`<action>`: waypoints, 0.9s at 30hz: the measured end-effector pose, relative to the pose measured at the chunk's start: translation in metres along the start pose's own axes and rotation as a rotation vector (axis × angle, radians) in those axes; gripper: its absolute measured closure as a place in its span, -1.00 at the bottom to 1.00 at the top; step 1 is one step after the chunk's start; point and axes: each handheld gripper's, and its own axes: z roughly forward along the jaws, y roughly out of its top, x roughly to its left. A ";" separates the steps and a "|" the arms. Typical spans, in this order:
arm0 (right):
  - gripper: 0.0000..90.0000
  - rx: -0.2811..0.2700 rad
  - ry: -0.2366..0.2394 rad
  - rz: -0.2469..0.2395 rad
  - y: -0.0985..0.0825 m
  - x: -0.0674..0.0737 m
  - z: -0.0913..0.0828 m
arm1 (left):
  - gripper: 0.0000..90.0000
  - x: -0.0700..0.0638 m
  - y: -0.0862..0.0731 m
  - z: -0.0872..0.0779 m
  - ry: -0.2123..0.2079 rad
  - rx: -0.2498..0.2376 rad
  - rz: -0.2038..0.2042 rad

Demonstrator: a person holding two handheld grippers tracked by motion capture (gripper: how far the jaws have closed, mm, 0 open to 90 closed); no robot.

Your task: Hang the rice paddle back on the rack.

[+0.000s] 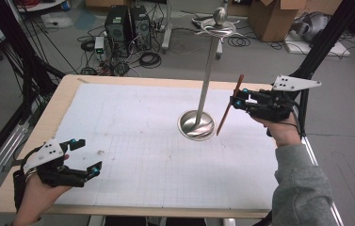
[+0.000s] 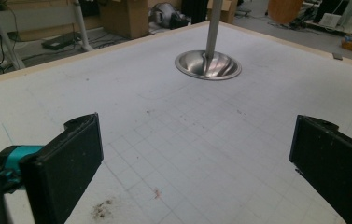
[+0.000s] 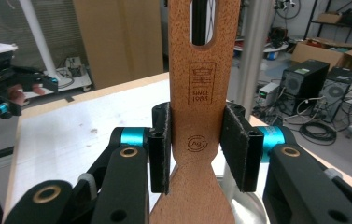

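A wooden spatula with a slot in its handle hangs in the air, held by my right gripper, which is shut on its handle. It hovers just right of a metal stand with a round dished base and hooks at its top. The stand's pole rises right behind the spatula. My left gripper stands open near the table's front left corner, nothing between its pads. The stand's base lies far ahead of it.
A white gridded mat covers the wooden table, with small dark stains near my left gripper. Computer towers, cables and cardboard boxes stand on the floor beyond the far edge. Black frame poles rise at the right.
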 end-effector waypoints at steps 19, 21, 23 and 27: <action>0.44 0.044 -0.005 -0.007 0.026 -0.030 0.002 | -0.93 0.002 -0.003 -0.003 -0.017 -0.005 0.008; 0.44 0.046 -0.012 -0.010 0.028 -0.033 0.002 | -0.93 0.002 -0.003 -0.004 -0.022 -0.002 0.011; 0.44 0.040 -0.014 -0.006 0.030 -0.037 0.001 | -0.93 0.001 -0.003 -0.004 -0.025 -0.007 0.013; 0.44 0.029 -0.013 -0.016 0.037 -0.039 0.001 | -0.93 0.000 -0.003 -0.004 -0.050 -0.023 0.030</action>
